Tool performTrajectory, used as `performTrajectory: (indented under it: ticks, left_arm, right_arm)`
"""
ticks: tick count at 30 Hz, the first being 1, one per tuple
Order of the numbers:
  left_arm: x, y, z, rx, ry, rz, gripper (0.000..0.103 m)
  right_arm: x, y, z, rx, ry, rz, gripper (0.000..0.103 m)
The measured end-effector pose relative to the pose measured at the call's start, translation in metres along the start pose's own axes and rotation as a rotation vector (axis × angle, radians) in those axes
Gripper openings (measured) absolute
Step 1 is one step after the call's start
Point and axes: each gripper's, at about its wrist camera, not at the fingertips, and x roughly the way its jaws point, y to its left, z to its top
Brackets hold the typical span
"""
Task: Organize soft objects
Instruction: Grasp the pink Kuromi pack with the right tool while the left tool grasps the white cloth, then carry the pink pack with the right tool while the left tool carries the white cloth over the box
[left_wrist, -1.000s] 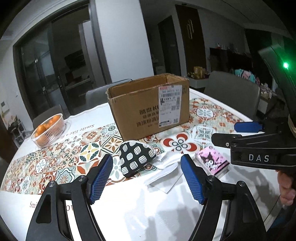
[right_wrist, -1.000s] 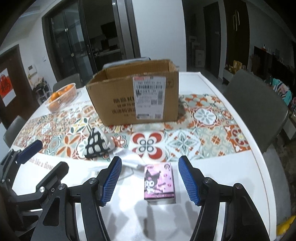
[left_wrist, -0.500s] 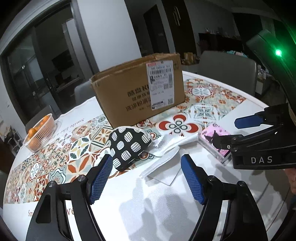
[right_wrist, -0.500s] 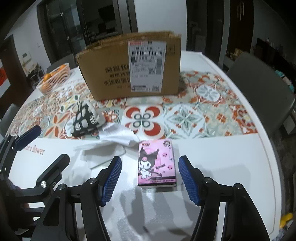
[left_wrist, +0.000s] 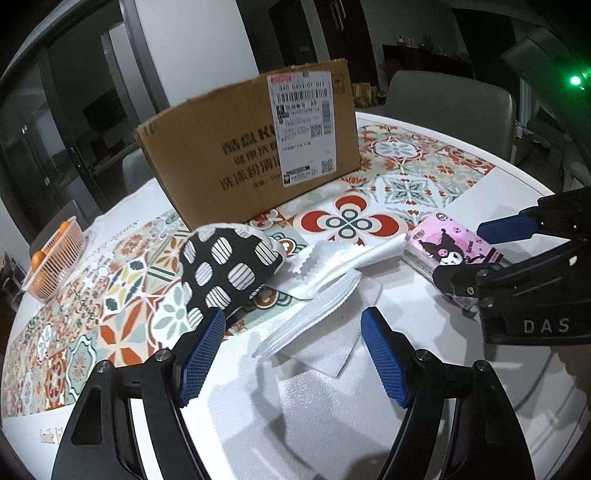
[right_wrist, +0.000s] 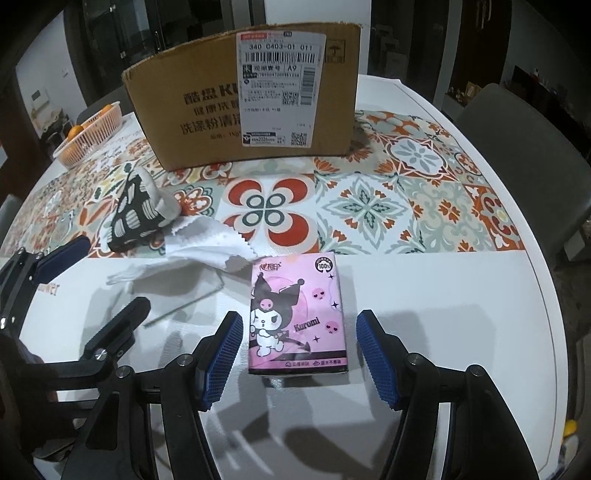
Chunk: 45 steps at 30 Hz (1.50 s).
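A pink tissue pack (right_wrist: 297, 314) with a cartoon print lies flat on the white table. My right gripper (right_wrist: 299, 356) is open, its blue pads either side of the pack's near end without touching it. A black pouch with white spots (left_wrist: 225, 267) sits left of a crumpled white cloth (left_wrist: 325, 295) and a folded white sheet. My left gripper (left_wrist: 293, 352) is open just in front of the white cloth, nothing between its fingers. The pink tissue pack (left_wrist: 448, 254) and the right gripper (left_wrist: 532, 258) show at the right of the left wrist view. The pouch (right_wrist: 138, 212) and cloth (right_wrist: 207, 245) lie left of the pack.
An open cardboard box (right_wrist: 251, 99) with a shipping label stands on the patterned runner (right_wrist: 388, 199) behind the objects. A basket of oranges (left_wrist: 53, 264) sits far left. Grey chairs (right_wrist: 517, 155) ring the round table (right_wrist: 461, 314).
Both grippers have come down and closer to the table. The pink pack now lies between the right pads, and the white cloth sits nearer the left pads.
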Motion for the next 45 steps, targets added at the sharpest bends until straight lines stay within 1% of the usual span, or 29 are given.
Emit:
performTrajectory:
  ticks: [2,5,8,10,11,13,16,17,18,19,27,37,45]
  left_arm:
    - [0.005,0.000,0.000,-0.004,0.011,-0.006,0.075]
    - [0.011,0.000,0.000,-0.010,0.024,-0.018,0.070]
    - [0.015,0.000,0.000,-0.016,0.042,-0.033,0.056]
    - [0.016,0.000,0.000,-0.025,0.045,-0.039,0.041]
    - [0.017,0.000,0.000,-0.030,0.049,-0.045,0.038]
    - [0.018,0.000,-0.001,-0.043,0.054,-0.049,0.023]
    - [0.017,0.000,-0.001,-0.058,0.056,-0.050,0.012]
    - [0.015,0.000,-0.002,-0.063,0.053,-0.050,0.010]
    - [0.013,0.000,-0.001,-0.070,0.051,-0.051,0.009]
    - [0.011,0.000,-0.002,-0.079,0.049,-0.053,0.009]
    - [-0.010,0.002,-0.003,-0.143,0.027,-0.054,0.007]
    - [-0.043,0.008,0.005,-0.223,-0.034,-0.038,0.007]
    - [-0.067,0.014,0.018,-0.277,-0.097,-0.034,0.007]
  right_arm:
    - [0.004,-0.001,0.000,0.002,0.009,0.003,0.065]
    - [0.009,-0.002,0.000,0.011,0.021,0.005,0.065]
    - [0.011,-0.002,0.000,0.019,0.024,0.009,0.065]
    - [0.012,-0.003,0.000,0.021,0.021,0.013,0.065]
    - [0.012,-0.003,0.001,0.023,0.018,0.015,0.065]
    - [0.011,-0.003,0.000,0.023,0.013,0.017,0.065]
    - [0.011,-0.004,0.000,0.027,0.008,0.020,0.064]
    - [0.011,-0.005,-0.001,0.032,0.006,0.022,0.062]
    - [0.010,-0.005,-0.001,0.034,0.004,0.031,0.060]
    - [0.009,-0.005,-0.001,0.034,0.003,0.033,0.056]
    - [-0.001,-0.006,-0.005,0.041,-0.016,0.043,0.055]
    - [-0.033,-0.004,-0.003,0.035,-0.092,0.062,0.055]
    - [-0.058,-0.002,0.001,0.031,-0.158,0.082,0.055]
